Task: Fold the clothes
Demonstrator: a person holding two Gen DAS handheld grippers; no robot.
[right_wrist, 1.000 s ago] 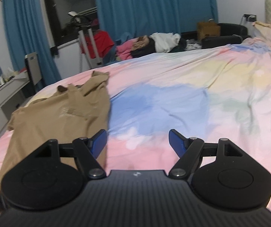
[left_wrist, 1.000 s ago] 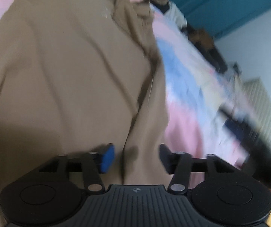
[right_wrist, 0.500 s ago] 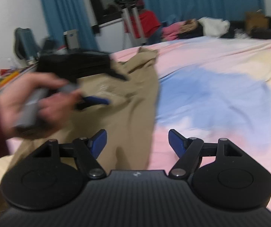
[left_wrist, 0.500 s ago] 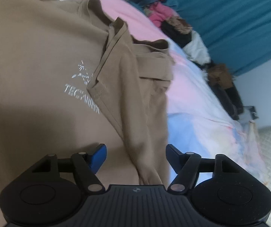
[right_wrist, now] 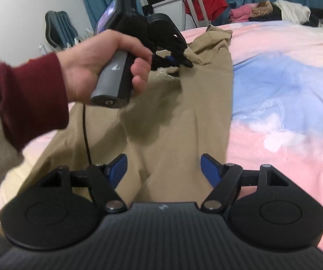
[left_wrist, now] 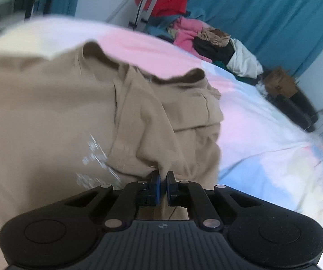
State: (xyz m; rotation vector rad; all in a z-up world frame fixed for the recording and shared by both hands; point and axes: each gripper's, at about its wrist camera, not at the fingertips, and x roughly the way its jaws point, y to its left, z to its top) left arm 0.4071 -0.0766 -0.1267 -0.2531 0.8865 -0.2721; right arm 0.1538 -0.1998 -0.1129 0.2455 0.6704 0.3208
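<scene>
The shirt (right_wrist: pixel 179 117) lies on the bed (right_wrist: pixel 285 90), along its left side, with the bare sheet stretching to its right. The left tool (left_wrist: pixel 163 180) sits on the shirt's folded sleeve, near the printed chest. The right tool (right_wrist: pixel 163 166) hangs over the shirt's lower part, nearer the viewer. Behind the bed's far edge lie a clothes pile (left_wrist: pixel 208 42) and a tripod (right_wrist: pixel 190 2).

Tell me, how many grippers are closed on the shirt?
1. The left gripper pinches the tan shirt near its print; the right gripper is open above the lower part.
</scene>
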